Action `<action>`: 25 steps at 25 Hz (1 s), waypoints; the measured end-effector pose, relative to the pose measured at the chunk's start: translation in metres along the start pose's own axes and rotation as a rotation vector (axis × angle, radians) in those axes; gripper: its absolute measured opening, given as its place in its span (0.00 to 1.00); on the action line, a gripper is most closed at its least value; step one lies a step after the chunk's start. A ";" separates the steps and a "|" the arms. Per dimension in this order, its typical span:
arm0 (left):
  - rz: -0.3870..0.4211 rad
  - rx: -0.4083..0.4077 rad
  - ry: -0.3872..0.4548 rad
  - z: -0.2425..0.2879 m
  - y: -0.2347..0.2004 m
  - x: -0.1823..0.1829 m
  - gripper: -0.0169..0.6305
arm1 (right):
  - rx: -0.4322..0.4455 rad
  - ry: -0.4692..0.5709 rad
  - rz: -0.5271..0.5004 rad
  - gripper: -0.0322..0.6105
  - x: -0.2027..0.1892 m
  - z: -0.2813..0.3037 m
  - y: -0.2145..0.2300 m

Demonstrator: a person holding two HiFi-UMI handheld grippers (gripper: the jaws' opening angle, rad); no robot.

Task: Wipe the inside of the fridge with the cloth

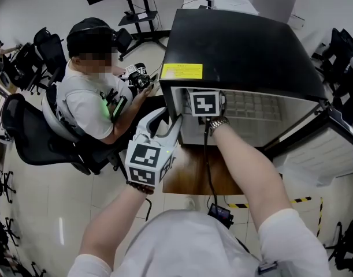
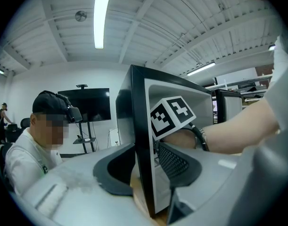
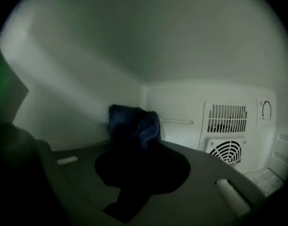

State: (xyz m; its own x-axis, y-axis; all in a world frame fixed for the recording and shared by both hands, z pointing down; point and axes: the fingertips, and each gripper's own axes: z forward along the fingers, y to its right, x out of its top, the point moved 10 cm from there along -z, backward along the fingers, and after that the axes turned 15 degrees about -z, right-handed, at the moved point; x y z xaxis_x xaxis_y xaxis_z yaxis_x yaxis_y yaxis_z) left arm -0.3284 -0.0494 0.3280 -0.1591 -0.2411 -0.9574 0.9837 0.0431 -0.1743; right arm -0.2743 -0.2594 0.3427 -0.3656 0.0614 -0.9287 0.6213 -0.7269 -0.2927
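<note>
Right hand-held gripper [image 3: 136,147] pinches the dark blue cloth [image 3: 134,121] at the left inner wall of the fridge [image 1: 245,45], near its rear corner (left hand-held gripper [image 2: 146,164] clamps the front edge), so wiping seems under way, with the vented back panel [image 3: 228,135] probably still to do.

A black mini fridge [image 1: 245,45] stands on a brown wooden top [image 1: 190,175], perhaps a low table; its edges are hidden. Around it, the pale tiled floor [image 1: 49,212] carries black office chairs [image 1: 26,137], a screen stand's base [image 1: 138,19] and a strip of yellow-black tape [image 1: 300,200].
</note>
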 end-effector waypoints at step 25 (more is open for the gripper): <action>-0.015 0.014 0.008 0.000 0.001 0.001 0.26 | -0.157 -0.069 0.008 0.15 -0.022 -0.026 0.065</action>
State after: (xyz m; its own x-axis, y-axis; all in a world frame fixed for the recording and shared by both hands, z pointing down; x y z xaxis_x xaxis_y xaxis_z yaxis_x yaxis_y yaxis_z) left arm -0.3278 -0.0493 0.3266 -0.1744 -0.2341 -0.9564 0.9823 0.0264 -0.1856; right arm -0.2077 -0.2896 0.3386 -0.4033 0.0053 -0.9151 0.7230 -0.6111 -0.3222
